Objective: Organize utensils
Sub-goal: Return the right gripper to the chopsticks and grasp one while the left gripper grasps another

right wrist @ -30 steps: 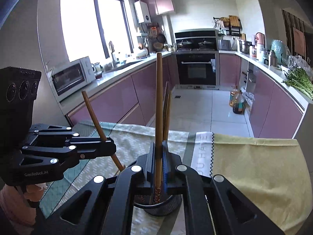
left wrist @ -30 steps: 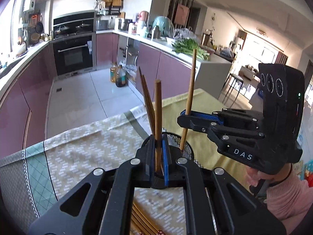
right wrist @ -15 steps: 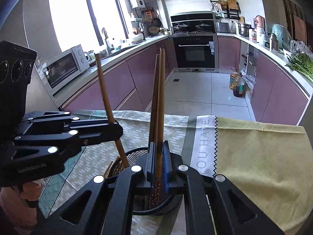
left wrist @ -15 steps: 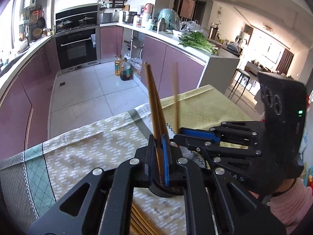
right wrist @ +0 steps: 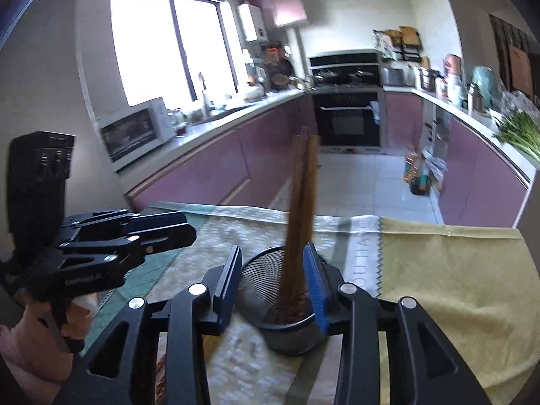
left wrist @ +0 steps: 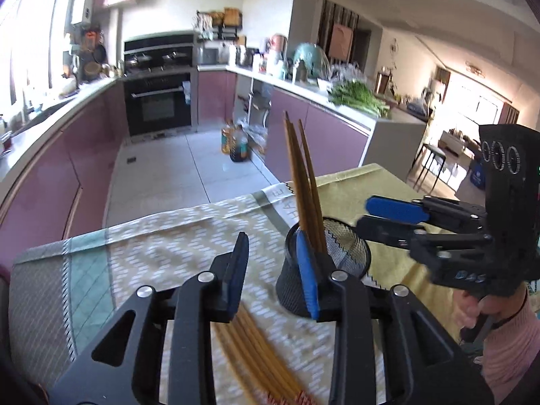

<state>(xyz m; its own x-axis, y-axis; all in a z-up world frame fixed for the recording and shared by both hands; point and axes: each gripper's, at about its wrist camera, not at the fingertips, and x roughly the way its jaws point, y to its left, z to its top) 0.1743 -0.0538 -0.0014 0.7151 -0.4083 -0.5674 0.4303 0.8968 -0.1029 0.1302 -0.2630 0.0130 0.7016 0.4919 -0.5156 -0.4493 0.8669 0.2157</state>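
Spread across the table: a patterned tablecloth (left wrist: pixel 175 236), green-checked at one end, plain yellow at the other; standing on it, a black mesh utensil cup (left wrist: pixel 341 253), now with several wooden chopsticks (left wrist: pixel 303 182) upright inside, leaning together against the rim. 1 second ago each pair of tongs clamped 1 chopstick over the cup; both sticks now released and dropped in. Left gripper (left wrist: pixel 273 270) opening, nothing between its blue pads, drawn back beside the cup; right gripper (right wrist: pixel 275 285) likewise opening, straddling the cup's near rim, no longer pinching anything. Still lying flat on the cloth beneath the left tongs: a bundle of loose chopsticks (left wrist: pixel 256 354); so, by this reckoning, sorting only partly done, more pickups needed.
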